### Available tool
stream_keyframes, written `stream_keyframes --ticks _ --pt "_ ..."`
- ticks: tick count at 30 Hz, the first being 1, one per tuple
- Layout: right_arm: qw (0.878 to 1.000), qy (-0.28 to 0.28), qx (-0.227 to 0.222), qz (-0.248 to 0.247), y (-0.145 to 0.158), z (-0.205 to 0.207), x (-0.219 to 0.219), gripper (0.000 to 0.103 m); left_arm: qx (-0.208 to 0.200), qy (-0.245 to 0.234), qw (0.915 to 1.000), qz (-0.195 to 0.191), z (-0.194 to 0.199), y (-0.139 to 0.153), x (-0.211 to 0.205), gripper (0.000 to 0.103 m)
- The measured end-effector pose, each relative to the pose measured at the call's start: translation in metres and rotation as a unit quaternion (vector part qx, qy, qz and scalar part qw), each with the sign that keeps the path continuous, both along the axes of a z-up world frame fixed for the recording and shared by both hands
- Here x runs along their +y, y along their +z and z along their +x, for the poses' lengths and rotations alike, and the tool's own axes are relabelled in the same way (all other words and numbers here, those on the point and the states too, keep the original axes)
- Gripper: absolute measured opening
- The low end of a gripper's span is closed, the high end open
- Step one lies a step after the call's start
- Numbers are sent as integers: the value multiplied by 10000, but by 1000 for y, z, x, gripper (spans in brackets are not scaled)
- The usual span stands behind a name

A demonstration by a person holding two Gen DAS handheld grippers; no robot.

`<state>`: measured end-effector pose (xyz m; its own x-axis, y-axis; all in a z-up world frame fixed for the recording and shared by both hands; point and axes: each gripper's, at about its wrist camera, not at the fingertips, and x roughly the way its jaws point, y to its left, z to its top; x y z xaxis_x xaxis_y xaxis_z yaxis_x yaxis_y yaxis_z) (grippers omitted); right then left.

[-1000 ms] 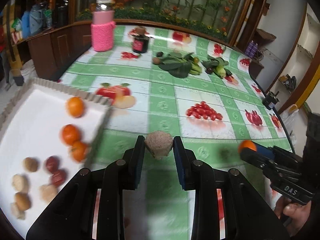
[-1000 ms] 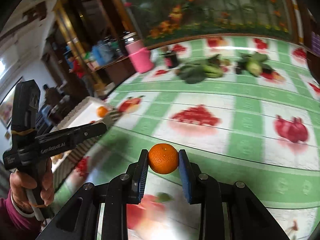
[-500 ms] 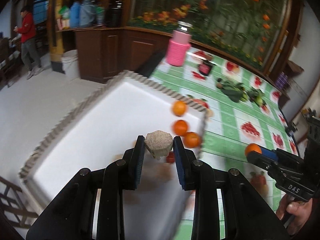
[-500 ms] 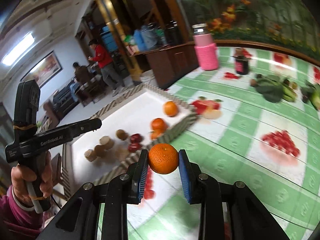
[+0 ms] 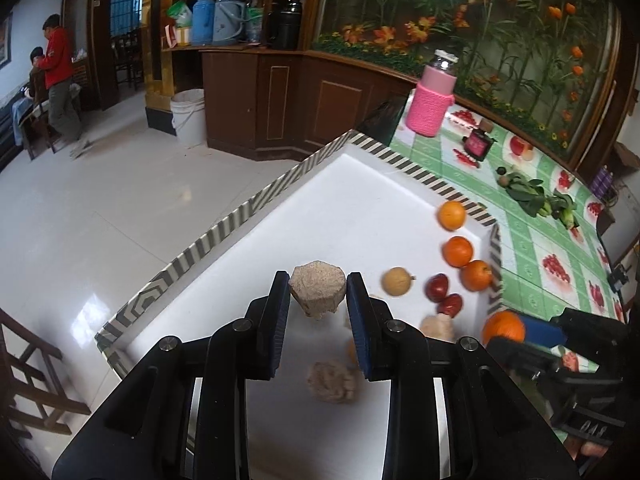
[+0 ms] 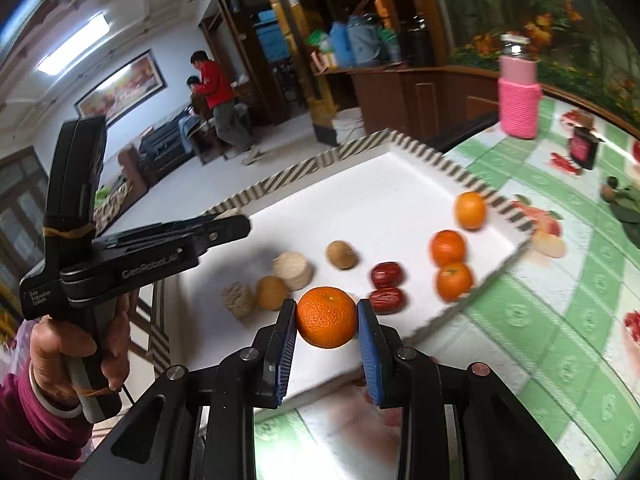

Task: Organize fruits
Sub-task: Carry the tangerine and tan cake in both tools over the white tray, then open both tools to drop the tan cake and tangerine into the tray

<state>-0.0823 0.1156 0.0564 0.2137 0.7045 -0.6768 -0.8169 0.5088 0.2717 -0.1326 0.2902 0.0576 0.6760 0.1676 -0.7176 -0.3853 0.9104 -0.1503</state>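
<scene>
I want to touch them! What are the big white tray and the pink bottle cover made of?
The tray looks like white foam or plastic, matte and smooth, with a striped rim; I can't tell which. The pink bottle cover looks like knitted yarn: ribbed stitches show.

Glossy pale floor tiles (image 5: 120, 184) ran past a white bucket (image 5: 188, 117) to a dark wooden cabinet (image 5: 280, 100) topped with blue flasks (image 5: 204, 19), while a flower mural (image 5: 480, 20) backed the desk's green checked cloth (image 5: 532, 248) and a ceiling strip light (image 6: 74, 50) glowed over a framed painting (image 6: 120, 86).
</scene>
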Motion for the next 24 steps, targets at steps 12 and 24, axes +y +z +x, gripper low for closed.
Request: stream_keyframes --ticks 12,24 --pt "9986 357 60 -373 -23 -7 36 29 122 113 9997 192 5 -14 1 28" --pt "9972 371 -307 -569 -32 -17 49 33 57 402 9984 405 5 -16 2 61"
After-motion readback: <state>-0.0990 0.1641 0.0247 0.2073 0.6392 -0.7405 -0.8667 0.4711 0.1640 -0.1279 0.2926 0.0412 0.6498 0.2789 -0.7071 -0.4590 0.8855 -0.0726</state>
